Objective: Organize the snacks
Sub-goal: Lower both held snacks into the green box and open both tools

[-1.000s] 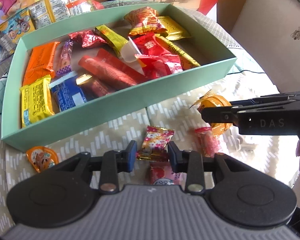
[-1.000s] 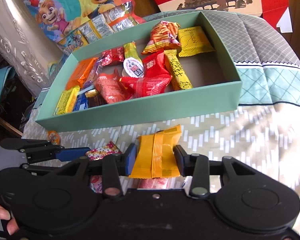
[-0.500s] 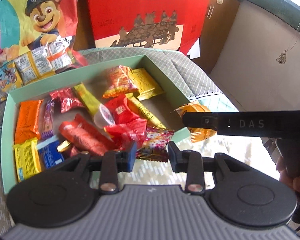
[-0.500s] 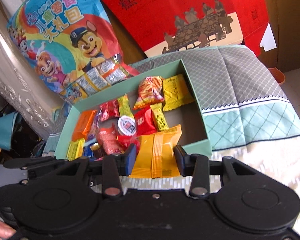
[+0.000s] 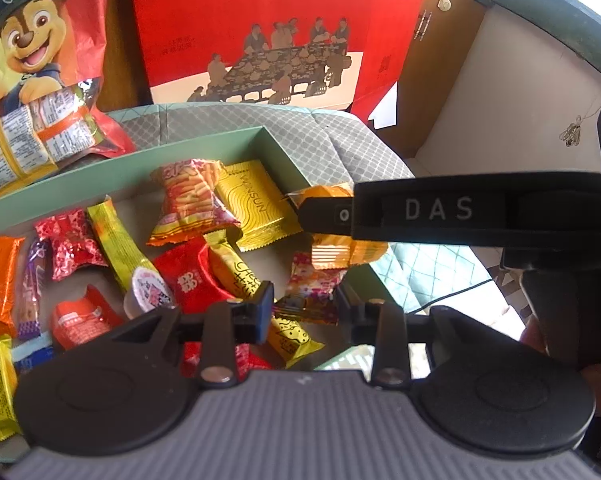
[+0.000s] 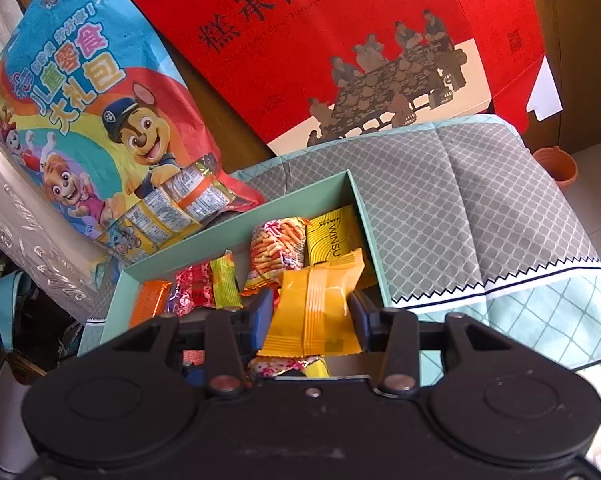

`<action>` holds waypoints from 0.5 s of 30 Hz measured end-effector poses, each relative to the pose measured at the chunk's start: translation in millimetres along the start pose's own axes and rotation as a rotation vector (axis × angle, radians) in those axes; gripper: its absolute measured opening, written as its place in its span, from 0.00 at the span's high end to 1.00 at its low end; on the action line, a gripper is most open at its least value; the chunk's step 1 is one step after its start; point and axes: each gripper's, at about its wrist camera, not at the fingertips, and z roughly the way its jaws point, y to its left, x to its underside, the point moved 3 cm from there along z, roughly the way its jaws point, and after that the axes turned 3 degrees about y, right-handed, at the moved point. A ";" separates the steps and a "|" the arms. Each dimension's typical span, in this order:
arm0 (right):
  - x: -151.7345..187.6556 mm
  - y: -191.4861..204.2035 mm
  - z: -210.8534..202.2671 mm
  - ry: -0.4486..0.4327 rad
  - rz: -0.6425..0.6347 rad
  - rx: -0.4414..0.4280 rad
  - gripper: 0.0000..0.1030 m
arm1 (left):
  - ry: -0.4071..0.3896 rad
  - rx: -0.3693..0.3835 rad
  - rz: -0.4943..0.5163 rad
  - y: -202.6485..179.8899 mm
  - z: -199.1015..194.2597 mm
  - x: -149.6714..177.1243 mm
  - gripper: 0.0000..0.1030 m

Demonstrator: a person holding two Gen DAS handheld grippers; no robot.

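Note:
A mint green box (image 5: 204, 148) holds several wrapped snacks; it also shows in the right wrist view (image 6: 364, 216). My left gripper (image 5: 304, 304) is shut on a pink floral candy packet (image 5: 312, 284) and holds it over the box's right end. My right gripper (image 6: 312, 316) is shut on an orange-yellow packet (image 6: 316, 308), above the box's right end. In the left wrist view the right gripper (image 5: 312, 216) reaches in from the right with that orange packet (image 5: 348, 248).
A red gift bag (image 6: 340, 48) and a cartoon snack bag (image 6: 100, 120) stand behind the box. The box rests on a grey and teal patterned cloth (image 6: 480, 216). A wooden cabinet (image 5: 432, 40) is at the far right.
Both grippers have lifted their packets off the cloth and moved forward, so both packets now hang over the right end of the box.

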 end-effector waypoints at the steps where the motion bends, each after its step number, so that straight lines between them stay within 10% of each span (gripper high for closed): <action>1: -1.2 -0.8 3.4 0.003 0.001 -0.001 0.60 | 0.004 -0.001 -0.001 0.4 3.3 -0.6 0.68; 8: -2.8 -1.7 16.8 0.004 -0.005 -0.011 0.54 | 0.027 -0.011 -0.011 4.1 18.1 -0.7 0.56; 10: -1.5 -2.6 14.4 -0.013 0.005 -0.006 0.29 | 0.011 -0.034 -0.017 6.0 17.0 0.9 0.20; 15: 1.2 -5.4 6.7 -0.044 0.025 0.006 0.02 | 0.007 -0.062 -0.032 14.0 13.6 4.0 0.07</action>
